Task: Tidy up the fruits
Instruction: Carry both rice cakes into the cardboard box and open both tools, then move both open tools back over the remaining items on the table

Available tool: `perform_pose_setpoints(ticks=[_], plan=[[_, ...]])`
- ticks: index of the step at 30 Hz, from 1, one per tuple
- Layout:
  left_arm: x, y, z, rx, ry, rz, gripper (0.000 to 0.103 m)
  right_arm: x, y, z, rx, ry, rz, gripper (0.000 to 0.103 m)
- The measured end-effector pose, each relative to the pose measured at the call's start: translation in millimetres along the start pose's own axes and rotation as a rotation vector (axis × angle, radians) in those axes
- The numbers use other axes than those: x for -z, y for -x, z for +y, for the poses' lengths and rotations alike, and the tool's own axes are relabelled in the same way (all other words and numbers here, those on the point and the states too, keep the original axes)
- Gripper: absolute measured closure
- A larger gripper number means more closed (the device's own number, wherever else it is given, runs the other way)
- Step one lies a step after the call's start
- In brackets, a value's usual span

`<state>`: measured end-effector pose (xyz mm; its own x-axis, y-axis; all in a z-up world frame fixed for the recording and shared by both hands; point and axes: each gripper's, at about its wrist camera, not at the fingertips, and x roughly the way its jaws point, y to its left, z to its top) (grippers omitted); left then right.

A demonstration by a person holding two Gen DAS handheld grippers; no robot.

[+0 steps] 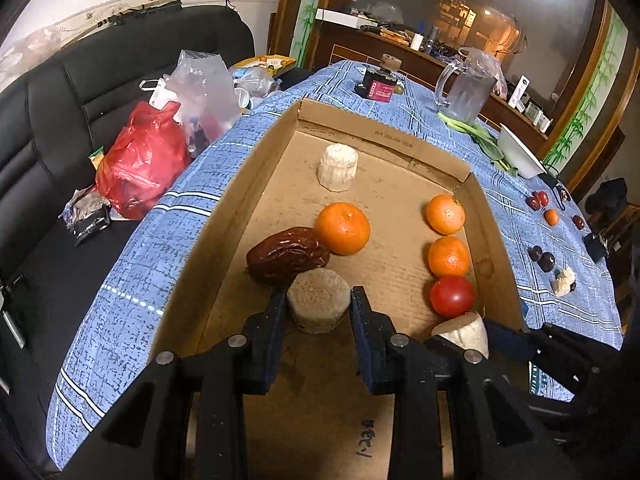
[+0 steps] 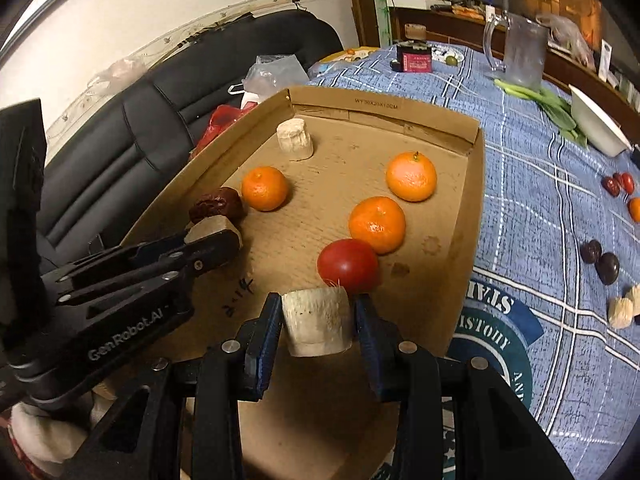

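Note:
A cardboard tray lies on the blue checked cloth. In it are three oranges, a red tomato, a wrinkled brown date and a pale fibrous chunk standing at the far end. My left gripper is shut on a second pale chunk, low over the tray floor just in front of the date. My right gripper is shut on a third pale chunk, right in front of the tomato. The left gripper shows at the left in the right wrist view.
Loose on the cloth right of the tray lie dark plums, red dates and pale chunks. A glass pitcher, greens and a white bowl stand farther back. A black sofa with plastic bags borders the left.

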<state>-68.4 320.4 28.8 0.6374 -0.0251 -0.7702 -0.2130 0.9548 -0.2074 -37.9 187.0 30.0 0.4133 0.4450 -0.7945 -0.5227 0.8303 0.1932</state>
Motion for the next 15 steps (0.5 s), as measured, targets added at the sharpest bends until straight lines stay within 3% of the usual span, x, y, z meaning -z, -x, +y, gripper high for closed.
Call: perform_pose_setpoints(ticks=[5,7,12,15], plan=[[-2,11,4,0.007,0.015,-0.022,0.067,1,5,5,-0.011,0.017,-0.017,0.061],[-2,18,6,0.004,0.025,-0.038,0.059,2,12,9,-0.008,0.026,-0.031,0.059],[-2,38,4,0.013,0.036,-0.081,0.055,7,38,10,0.003,0.032,-0.100,0.044],[-1,50,-3,0.017,0.023,-0.102,0.047,14,57,6,0.020,0.017,-0.149,0.042]])
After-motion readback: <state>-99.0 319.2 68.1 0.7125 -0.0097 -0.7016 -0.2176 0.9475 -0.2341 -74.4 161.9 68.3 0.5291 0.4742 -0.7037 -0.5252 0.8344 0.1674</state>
